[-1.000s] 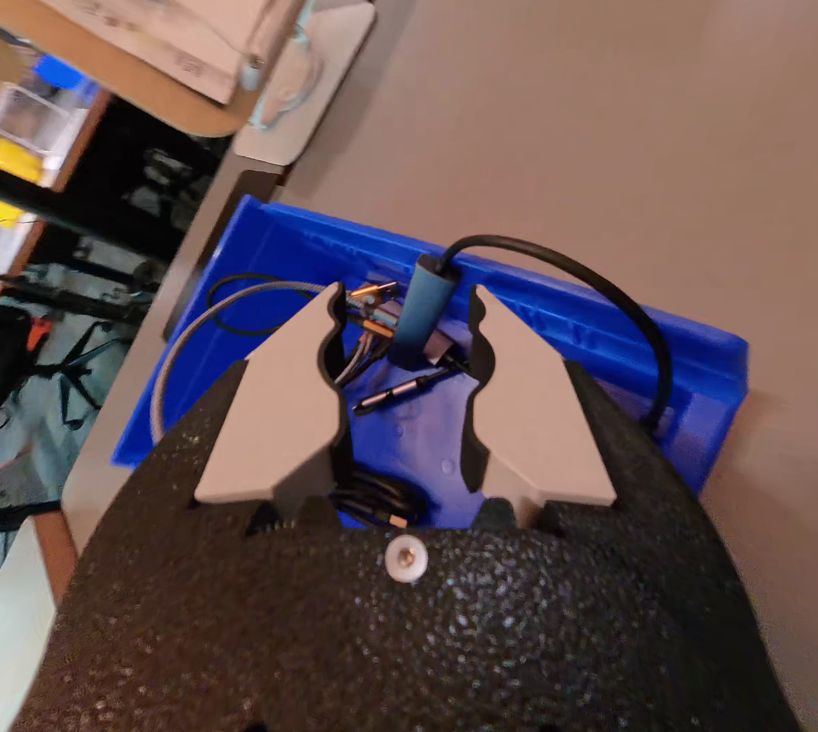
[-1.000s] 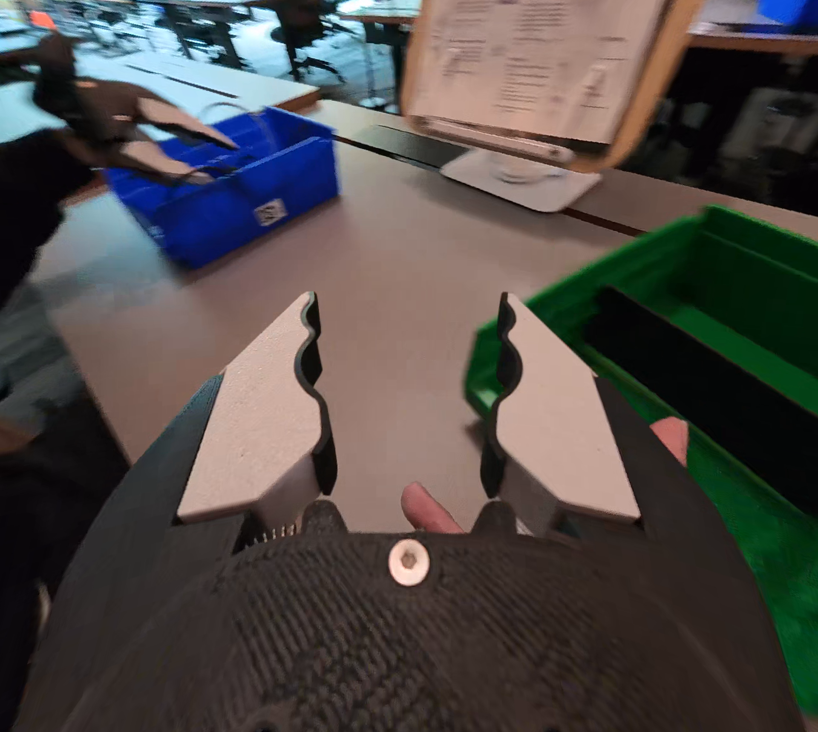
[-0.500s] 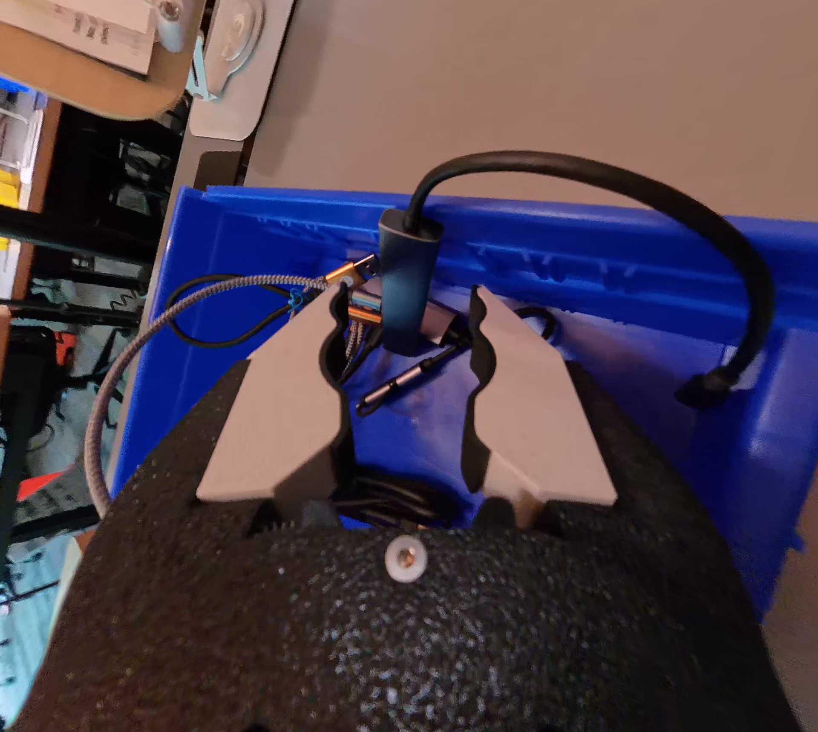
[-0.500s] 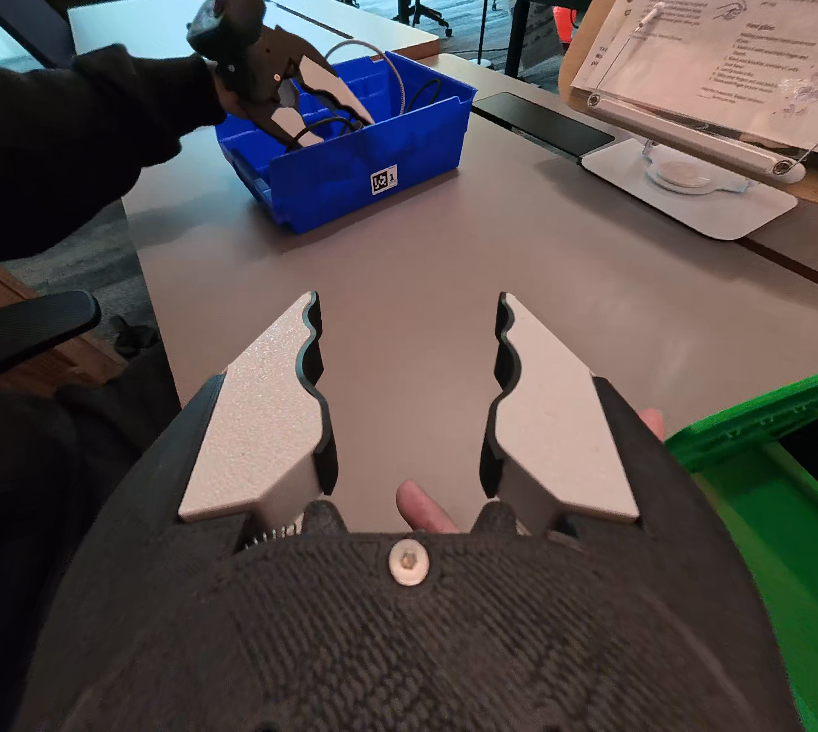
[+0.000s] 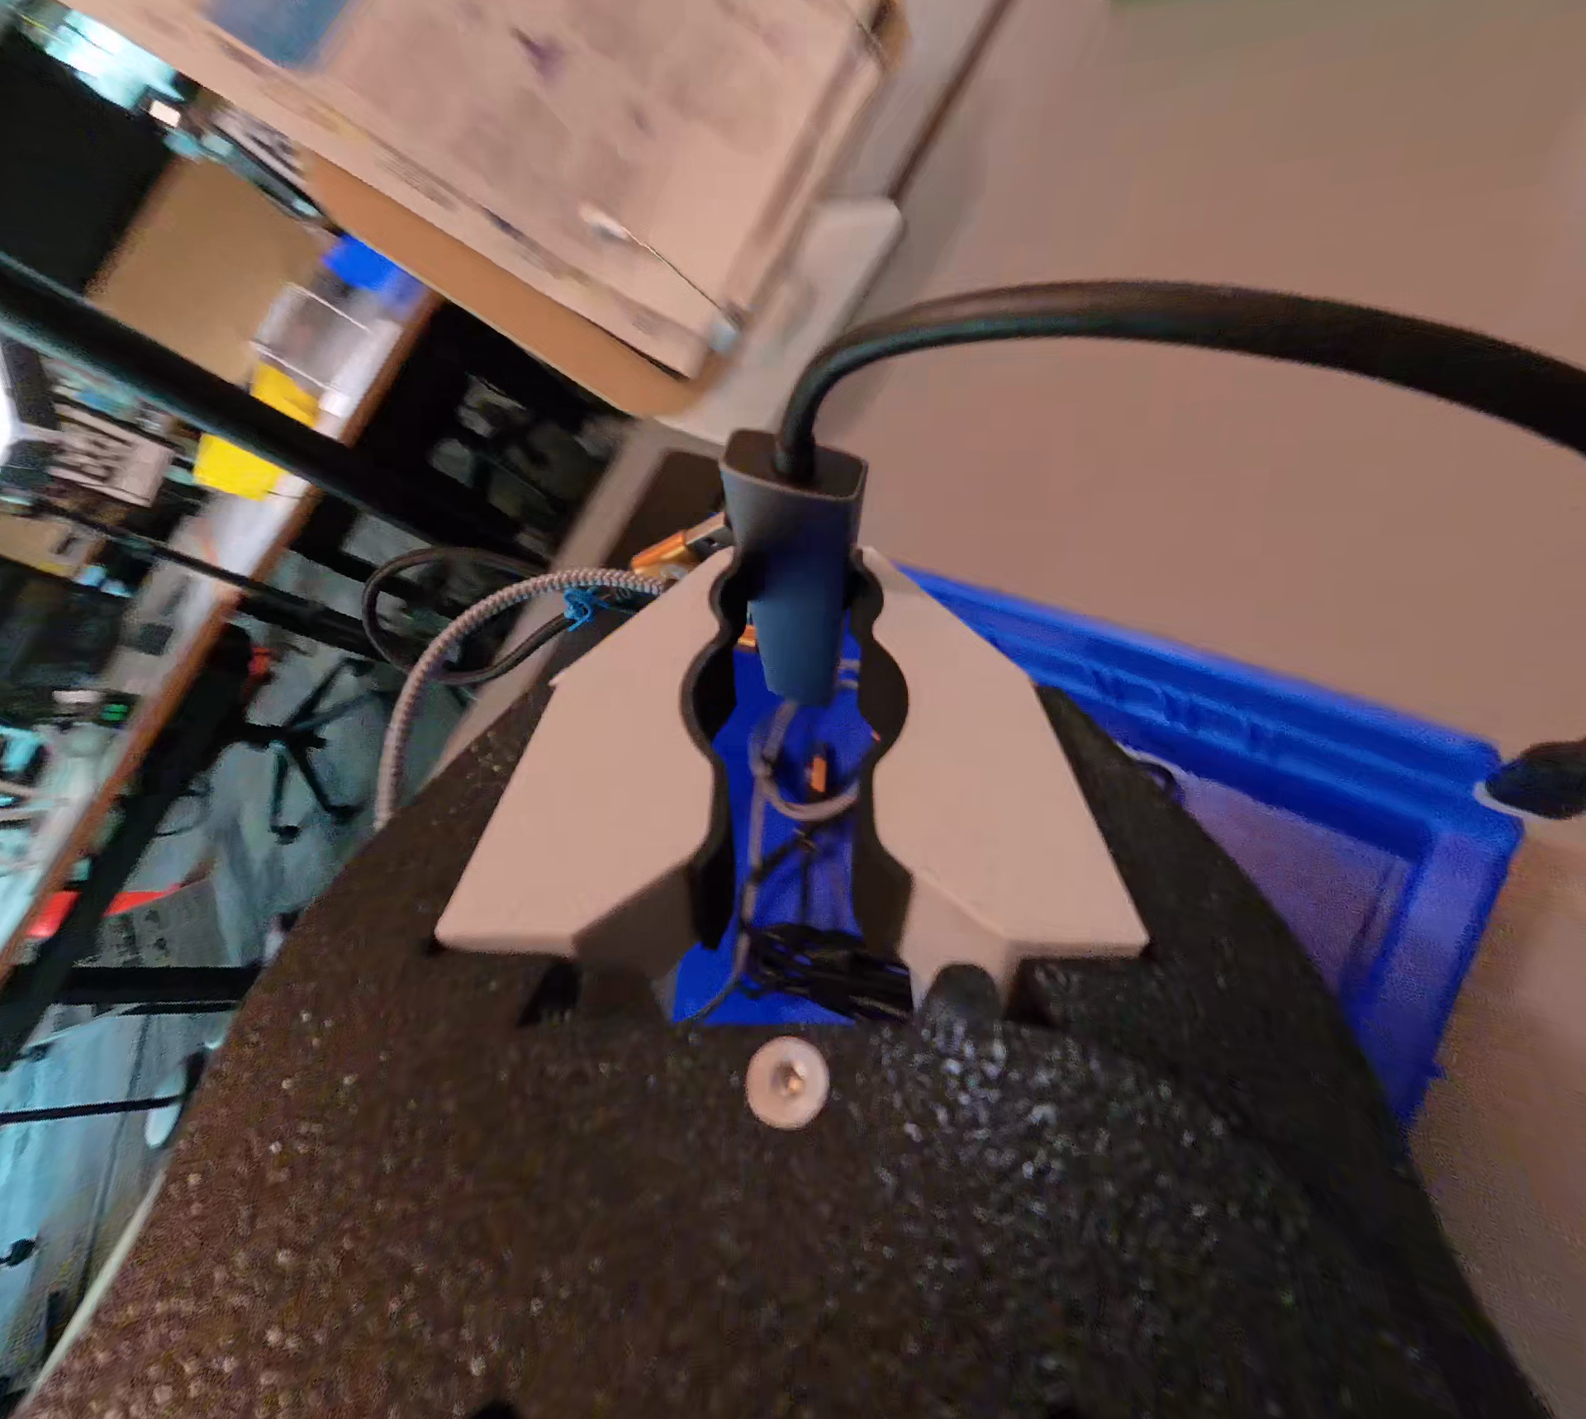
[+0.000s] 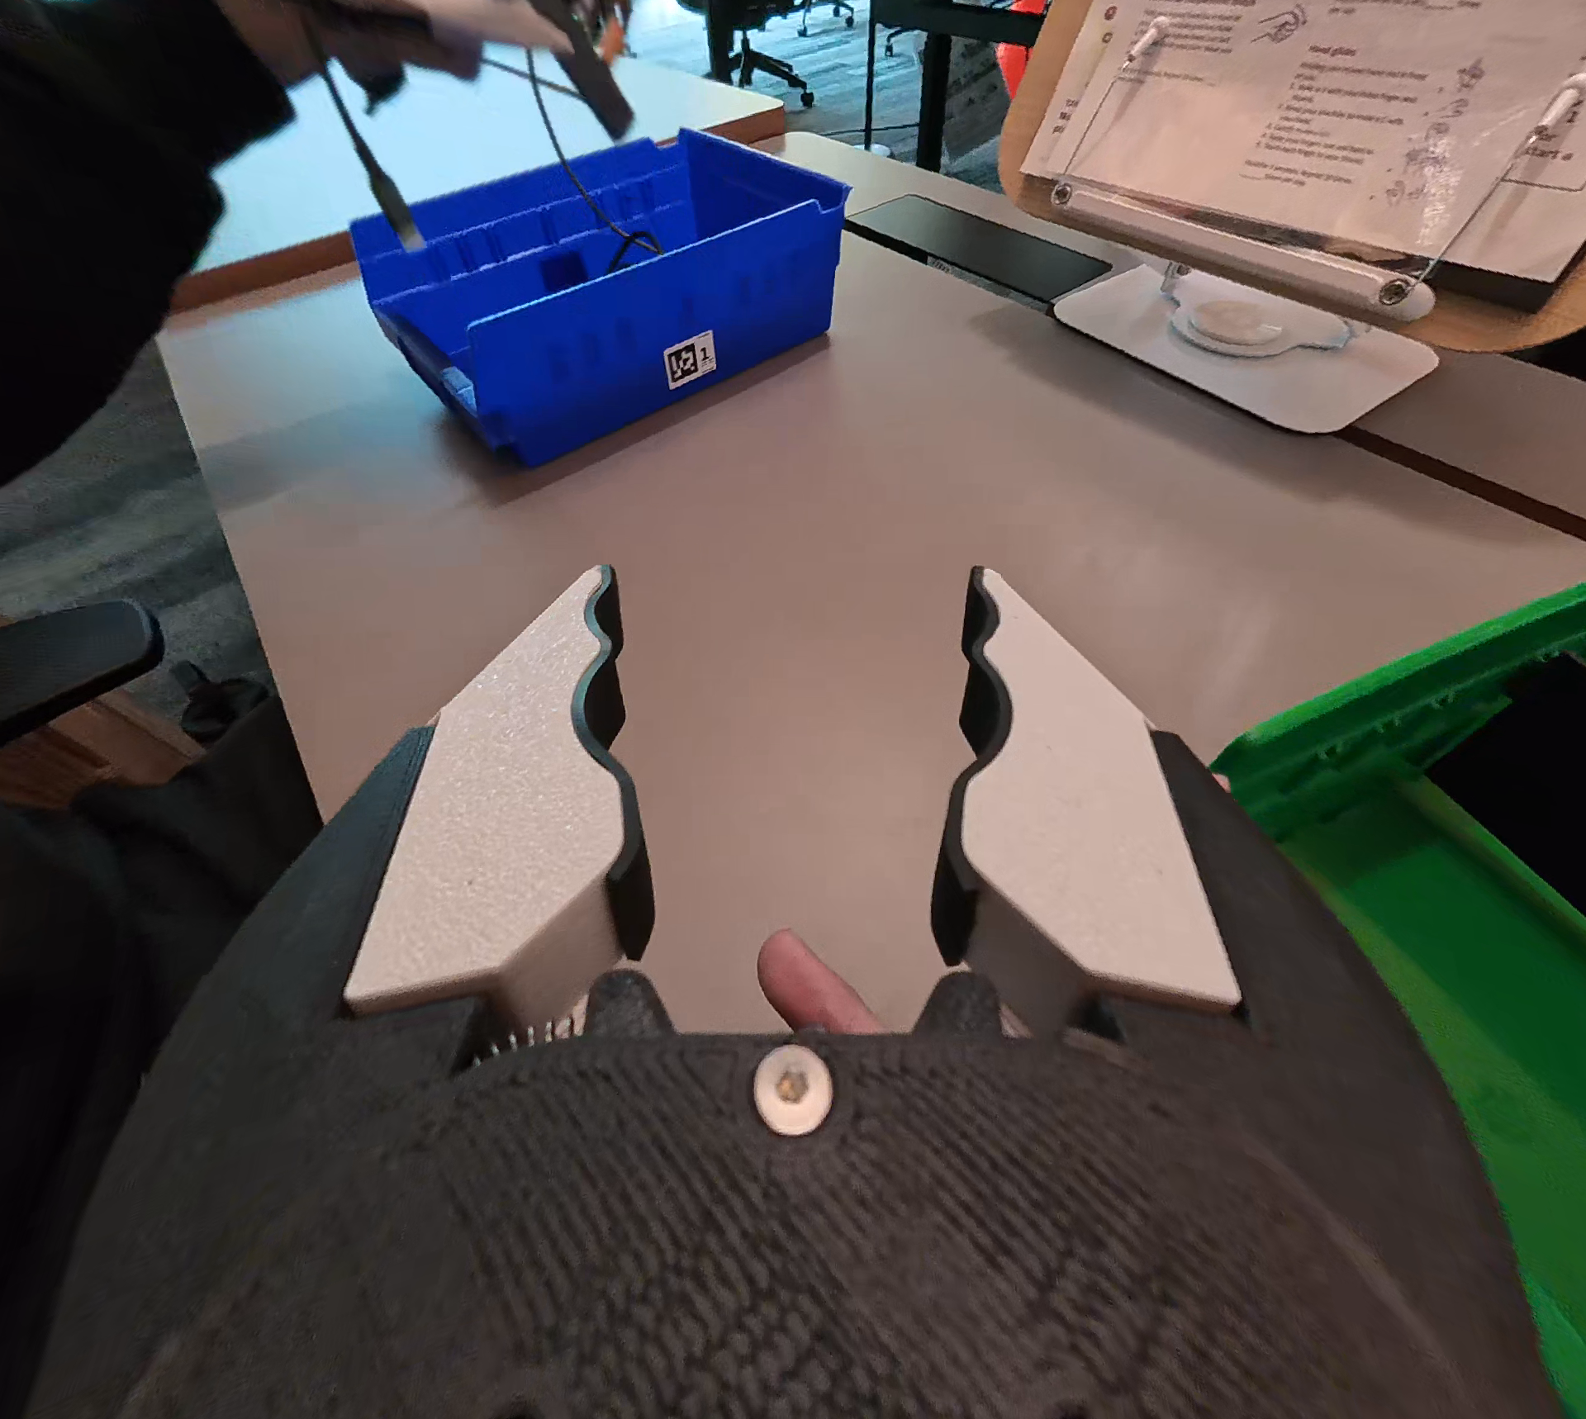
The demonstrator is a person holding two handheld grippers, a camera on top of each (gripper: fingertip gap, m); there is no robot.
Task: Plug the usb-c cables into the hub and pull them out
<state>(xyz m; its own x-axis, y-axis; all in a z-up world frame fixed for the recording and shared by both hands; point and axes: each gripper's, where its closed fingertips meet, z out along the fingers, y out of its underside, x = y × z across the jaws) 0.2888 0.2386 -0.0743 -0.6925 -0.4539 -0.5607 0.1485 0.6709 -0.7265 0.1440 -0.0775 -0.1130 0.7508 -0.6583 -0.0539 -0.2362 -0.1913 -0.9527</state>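
My left gripper (image 5: pixel 794 575) is shut on the dark blue-grey hub (image 5: pixel 794 511) and holds it up above the blue bin (image 5: pixel 1201 700). The hub's thick black cable (image 5: pixel 1201 331) arcs off to the right and its plug end hangs by the bin corner. A braided grey usb-c cable (image 5: pixel 429 674) with an orange connector trails from the hub down into the bin. The right wrist view shows the left gripper (image 6: pixel 549 30) raised over the blue bin (image 6: pixel 601 331), with cables hanging from it. My right gripper (image 6: pixel 789 588) is open and empty over the table.
A green bin (image 6: pixel 1416 906) sits at the right, close beside my right gripper. A document stand (image 6: pixel 1287 91) on a white base stands at the back right of the table. More coiled cables (image 5: pixel 807 957) lie in the blue bin. My right fingertips sit around 35 cm from my left ones.
My left gripper has shut on the hub and lifted it out of the blue bin, with the cables trailing up after it. The right gripper stays open and has barely moved.
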